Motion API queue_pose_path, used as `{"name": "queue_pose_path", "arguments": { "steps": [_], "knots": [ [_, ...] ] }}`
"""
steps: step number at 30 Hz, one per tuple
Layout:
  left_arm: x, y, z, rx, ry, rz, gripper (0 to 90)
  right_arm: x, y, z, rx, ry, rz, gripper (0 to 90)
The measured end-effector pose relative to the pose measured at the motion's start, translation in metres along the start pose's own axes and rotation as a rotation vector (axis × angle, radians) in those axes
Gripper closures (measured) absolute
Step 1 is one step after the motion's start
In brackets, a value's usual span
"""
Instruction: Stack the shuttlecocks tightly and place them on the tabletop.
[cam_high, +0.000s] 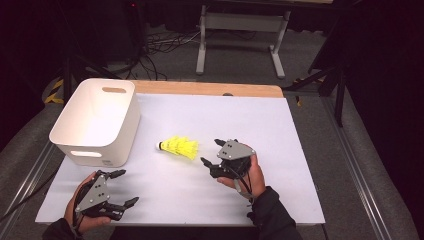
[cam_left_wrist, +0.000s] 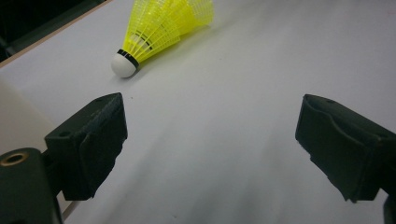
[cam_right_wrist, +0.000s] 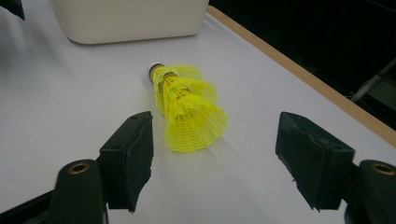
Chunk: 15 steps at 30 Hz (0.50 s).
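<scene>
Broadly, one white table (cam_high: 280, 150) carries everything, its wooden edge showing along the far side. One white plastic bin (cam_high: 97, 122) with cut-out handles stands at the far left corner of the table top. Two black grippers come next. The left gripper (cam_high: 124, 188) rests near the table's front left edge with its jaws spread wide and nothing between them; the right gripper (cam_high: 212, 152) sits just right of centre, also released, its jaws apart and gripping nothing. Smallest are the yellow shuttlecocks (cam_high: 179, 147) (three, nested into one stack, judging by the right gripper view), lying on their side near the table's centre, white cork tip toward the bin, just ahead of the right gripper's jaws and untouched.
</scene>
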<state>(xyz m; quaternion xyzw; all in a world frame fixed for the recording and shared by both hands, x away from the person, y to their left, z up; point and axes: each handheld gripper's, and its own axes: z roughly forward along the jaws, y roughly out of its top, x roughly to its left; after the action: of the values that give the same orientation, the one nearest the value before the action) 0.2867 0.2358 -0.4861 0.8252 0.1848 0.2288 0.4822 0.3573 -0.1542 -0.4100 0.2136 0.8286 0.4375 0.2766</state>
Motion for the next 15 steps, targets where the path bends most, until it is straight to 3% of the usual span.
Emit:
{"name": "queue_pose_path", "arguments": {
  "steps": [4, 15],
  "knots": [
    [0.000, 0.000, 0.000, 0.001, 0.000, 0.000, 9.7, 0.001, -0.001, -0.006, -0.012, -0.021, -0.013, 25.5],
    [0.000, 0.000, 0.000, 0.001, 0.001, -0.001, 9.8, 0.000, -0.010, -0.020, -0.031, -0.052, 0.010, 21.2]
  ]
}}
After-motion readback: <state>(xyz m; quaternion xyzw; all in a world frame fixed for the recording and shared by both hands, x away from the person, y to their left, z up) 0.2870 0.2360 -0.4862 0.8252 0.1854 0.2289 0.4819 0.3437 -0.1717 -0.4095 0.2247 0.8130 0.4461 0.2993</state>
